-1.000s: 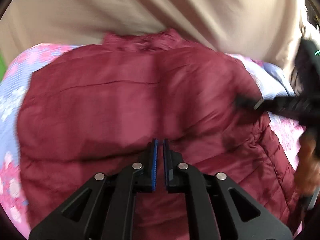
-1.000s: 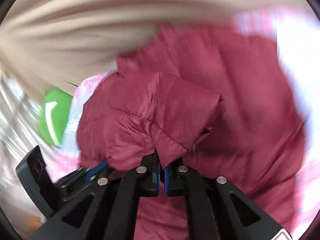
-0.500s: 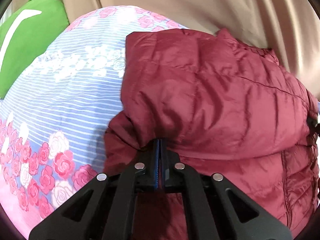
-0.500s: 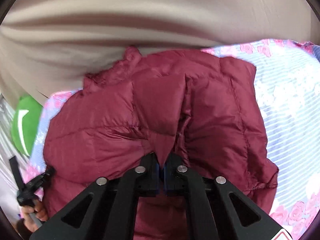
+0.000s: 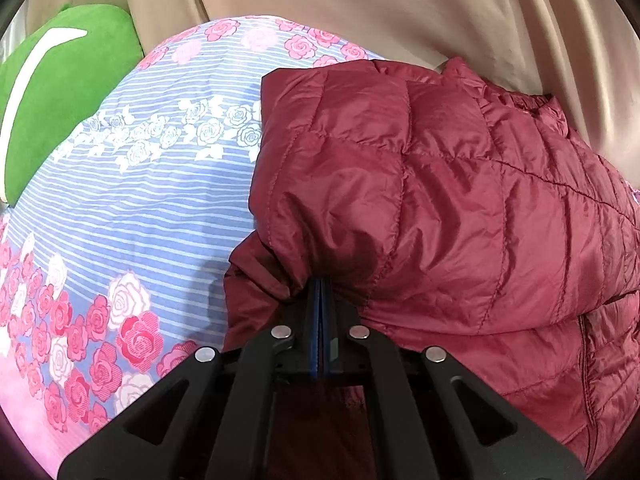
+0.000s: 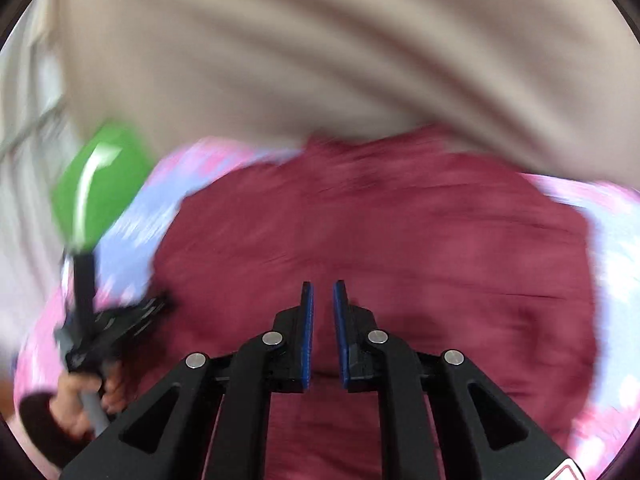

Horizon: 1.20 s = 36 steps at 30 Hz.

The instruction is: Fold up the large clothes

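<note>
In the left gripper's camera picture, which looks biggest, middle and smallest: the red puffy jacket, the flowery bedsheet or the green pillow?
1. Jacket: fills the most of the picture, though it lies nearest the camera.
2. Bedsheet: close behind, and the jacket hides part of it.
3. Pillow: smallest, partly cut off at the picture's edge.

The jacket (image 5: 460, 208) ahead of the left tongs (image 5: 320, 292) is showing a thin, quilted cloth with a soft sheen, puckering along its stitched seams. To the left of those tongs the bedsheet (image 5: 160, 200) is looking like matt, smooth cloth printed with roses and stripes. Further left, the pillow (image 5: 60, 100) is looking plush and fuzzy. Beyond the jacket, the curtain (image 5: 400, 12) is hanging as smooth, faintly lustrous fabric. Both tongs are showing matt black plastic arms, shiny metal rivets and blue ribbed pads (image 6: 307, 332).
</note>
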Each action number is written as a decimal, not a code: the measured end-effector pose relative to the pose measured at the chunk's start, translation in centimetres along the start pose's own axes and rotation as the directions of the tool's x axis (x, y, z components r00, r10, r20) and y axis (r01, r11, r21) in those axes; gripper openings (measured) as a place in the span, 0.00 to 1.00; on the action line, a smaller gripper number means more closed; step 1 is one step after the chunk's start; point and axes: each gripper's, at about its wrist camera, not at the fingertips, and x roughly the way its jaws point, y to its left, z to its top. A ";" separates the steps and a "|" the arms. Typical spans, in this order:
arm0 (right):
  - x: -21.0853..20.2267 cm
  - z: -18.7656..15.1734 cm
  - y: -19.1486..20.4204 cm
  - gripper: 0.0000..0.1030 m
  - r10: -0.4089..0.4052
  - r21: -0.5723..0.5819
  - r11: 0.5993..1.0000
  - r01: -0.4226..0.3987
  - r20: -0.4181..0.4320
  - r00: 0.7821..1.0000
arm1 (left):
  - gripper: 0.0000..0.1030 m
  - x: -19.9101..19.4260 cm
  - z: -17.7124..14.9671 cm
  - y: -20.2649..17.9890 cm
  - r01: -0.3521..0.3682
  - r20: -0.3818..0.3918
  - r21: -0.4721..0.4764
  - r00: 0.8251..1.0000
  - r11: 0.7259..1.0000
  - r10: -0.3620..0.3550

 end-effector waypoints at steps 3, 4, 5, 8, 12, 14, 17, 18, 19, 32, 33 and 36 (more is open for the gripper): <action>5.1 -0.6 2.5 0.01 -0.066 -0.131 0.990 0.055 -0.082 0.994 | 0.00 -0.2 -0.2 0.3 0.011 -0.001 -0.012 1.000 1.000 -0.011; 5.8 -0.9 1.7 0.00 -0.113 -0.144 0.985 0.100 -0.086 0.990 | 0.00 -0.1 -0.3 0.4 0.014 -0.001 -0.015 1.000 1.000 -0.014; 6.1 -0.8 -0.4 0.00 -0.152 -0.126 0.982 0.141 -0.083 0.985 | 0.00 -0.1 -0.3 0.5 0.021 -0.002 -0.020 1.000 1.000 -0.021; 4.4 -0.7 -7.5 0.00 -0.174 0.037 0.984 0.176 -0.062 0.983 | 0.00 -0.3 -0.5 0.9 0.029 -0.001 -0.025 1.000 0.999 -0.029; -1.6 -1.3 -17.5 0.06 -0.270 0.304 0.915 0.264 -0.024 0.963 | 0.01 -0.5 -0.5 0.9 0.023 0.000 -0.026 1.000 0.999 -0.023; -3.8 -1.7 -18.6 0.14 -0.308 0.322 0.900 0.292 -0.002 0.951 | 0.01 -1.1 -0.6 1.0 0.003 0.010 -0.031 1.000 1.000 -0.003; -4.8 -1.9 -18.2 0.32 -0.238 0.321 0.922 0.218 0.022 0.971 | 0.01 -3.5 0.2 1.0 0.014 0.055 -0.040 0.998 0.999 -0.012; -4.7 -1.9 -17.9 0.37 -0.221 0.315 0.927 0.202 0.024 0.975 | 0.07 -4.7 0.9 1.0 0.048 0.078 -0.054 0.996 0.997 -0.043; -4.0 -1.7 -17.5 0.42 -0.195 0.308 0.934 0.179 0.023 0.980 | 0.17 -5.5 1.4 1.0 0.069 0.094 -0.064 0.994 0.996 -0.063; -0.7 1.2 -14.4 0.05 -0.249 0.239 0.944 0.228 0.063 0.966 | 0.01 2.3 4.0 -2.2 -0.133 0.004 0.029 0.991 0.991 0.133; 1.6 0.5 -15.5 0.05 -0.259 0.243 0.935 0.258 -0.028 0.965 | 0.01 2.5 3.8 -2.6 -0.148 0.017 0.042 0.989 0.988 0.147; 2.5 -0.5 -16.1 0.07 -0.245 0.282 0.929 0.240 -0.018 0.969 | 0.01 2.6 3.6 -3.2 -0.172 0.023 0.059 0.985 0.983 0.171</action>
